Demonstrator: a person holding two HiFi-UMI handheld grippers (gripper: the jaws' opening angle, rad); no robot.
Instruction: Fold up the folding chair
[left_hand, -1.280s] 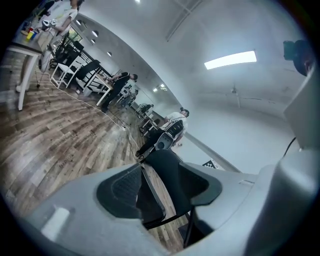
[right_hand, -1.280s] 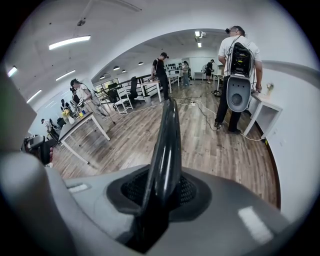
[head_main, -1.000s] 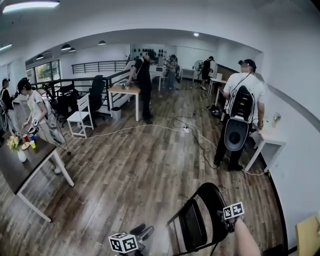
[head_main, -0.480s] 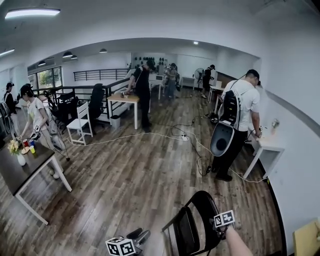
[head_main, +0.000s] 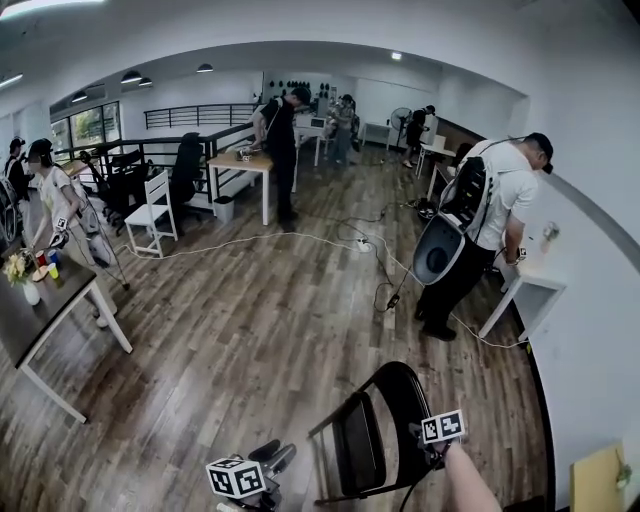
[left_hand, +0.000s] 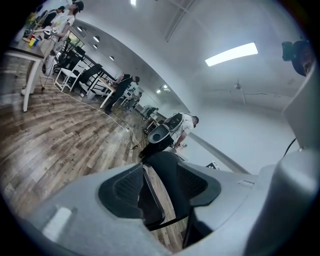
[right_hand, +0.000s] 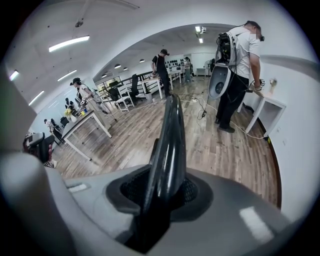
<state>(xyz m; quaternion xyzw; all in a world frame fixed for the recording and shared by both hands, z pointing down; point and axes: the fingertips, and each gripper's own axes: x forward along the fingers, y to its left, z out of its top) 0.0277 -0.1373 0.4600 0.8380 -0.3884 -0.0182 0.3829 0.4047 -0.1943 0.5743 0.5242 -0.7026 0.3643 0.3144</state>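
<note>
The black folding chair (head_main: 385, 430) stands on the wood floor at the bottom of the head view, its seat tilted up steeply toward the backrest. My right gripper (head_main: 441, 427) is at the top of the backrest. In the right gripper view the backrest's edge (right_hand: 172, 135) runs between the pads of this gripper (right_hand: 162, 187), whose jaws are opening slightly while still on it. My left gripper (head_main: 275, 460) hovers just left of the chair, apart from it. Its jaws (left_hand: 160, 185) stand open, and the seat and backrest (left_hand: 170, 170) show through the gap.
A person with a backpack (head_main: 480, 220) stands at a small white table (head_main: 525, 290) by the right wall. A cable (head_main: 300, 240) trails across the floor. A dark table (head_main: 40, 310) stands at the left, with a white chair (head_main: 150, 215) and other people farther back.
The chair and my right gripper have shifted left in the head view. The gap between my left gripper and the chair has narrowed. The person with the backpack has turned toward the white table.
</note>
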